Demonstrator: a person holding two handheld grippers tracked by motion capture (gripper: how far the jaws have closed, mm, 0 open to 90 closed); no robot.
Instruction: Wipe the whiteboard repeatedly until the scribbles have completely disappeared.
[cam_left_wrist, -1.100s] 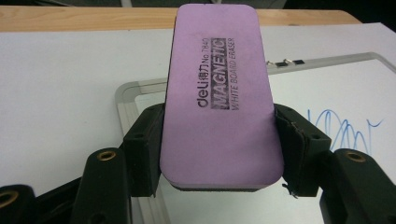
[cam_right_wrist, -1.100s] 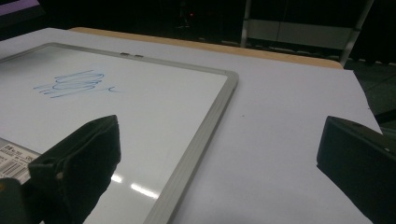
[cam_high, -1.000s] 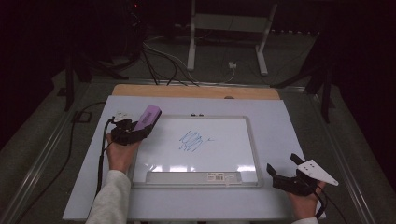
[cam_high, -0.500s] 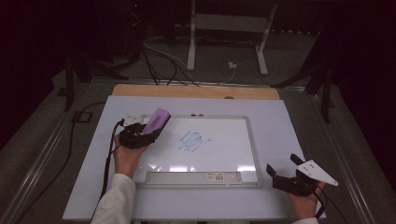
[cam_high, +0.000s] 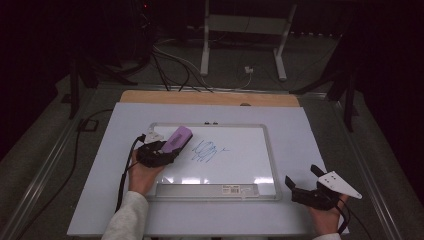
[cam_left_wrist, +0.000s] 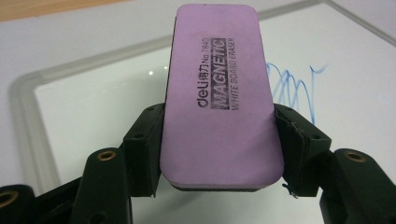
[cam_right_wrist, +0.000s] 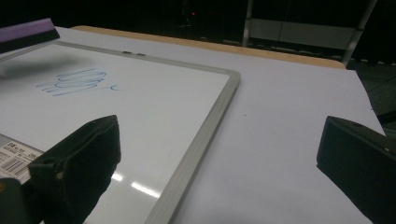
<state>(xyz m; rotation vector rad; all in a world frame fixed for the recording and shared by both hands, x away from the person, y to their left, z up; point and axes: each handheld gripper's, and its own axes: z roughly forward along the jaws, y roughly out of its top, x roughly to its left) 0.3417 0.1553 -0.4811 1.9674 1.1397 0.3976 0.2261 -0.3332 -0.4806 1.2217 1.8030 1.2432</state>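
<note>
Purple eraser (cam_left_wrist: 217, 98) clamped in left gripper (cam_high: 159, 152), now further over whiteboard (cam_high: 260, 131) than a second ago — nearing blue scribble (cam_high: 206, 151); wiping likely next; right gripper (cam_high: 306, 184) idle beside board, jaws apart — empty.

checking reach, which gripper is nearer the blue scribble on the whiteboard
Left. The left gripper holds the purple eraser just beside the blue scribble; the right gripper rests off the whiteboard at its near right corner.

White mat (cam_high: 300, 125) on wooden table (cam_high: 210, 97); cables (cam_high: 175, 65), seemingly, behind.
</note>
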